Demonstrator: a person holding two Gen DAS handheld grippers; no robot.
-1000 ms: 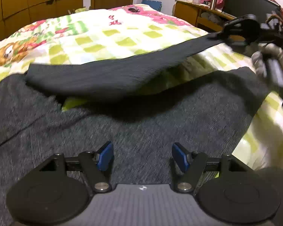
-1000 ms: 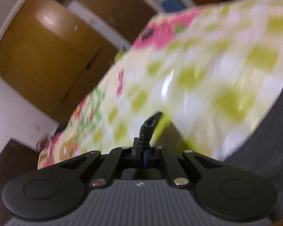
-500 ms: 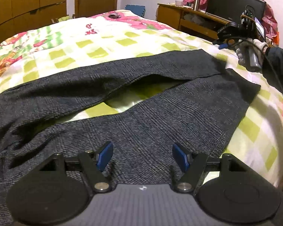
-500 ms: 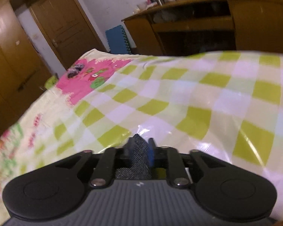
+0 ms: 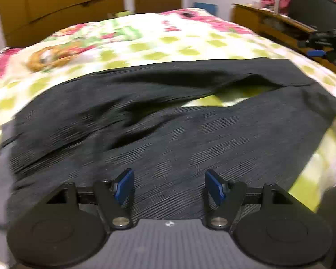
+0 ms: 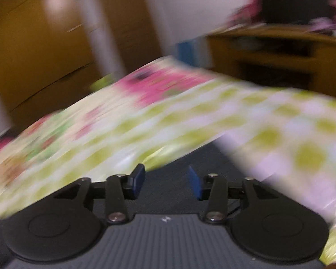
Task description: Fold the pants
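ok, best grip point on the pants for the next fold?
Probably the far leg's cuff corner, right gripper coming from the bed's right side. That hem edge lies flat and exposed on the bedspread, with a loose gap between the legs.

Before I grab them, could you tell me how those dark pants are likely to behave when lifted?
The pants will probably be floppy: they already lie rippled on the bedspread. They look thin, so likely light. Lifted at one edge, the rest would probably sag and drag.

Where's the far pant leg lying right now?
In the left wrist view, the far pant leg lies flat across the checked bedspread, just beyond the near leg, with bedspread showing between them.
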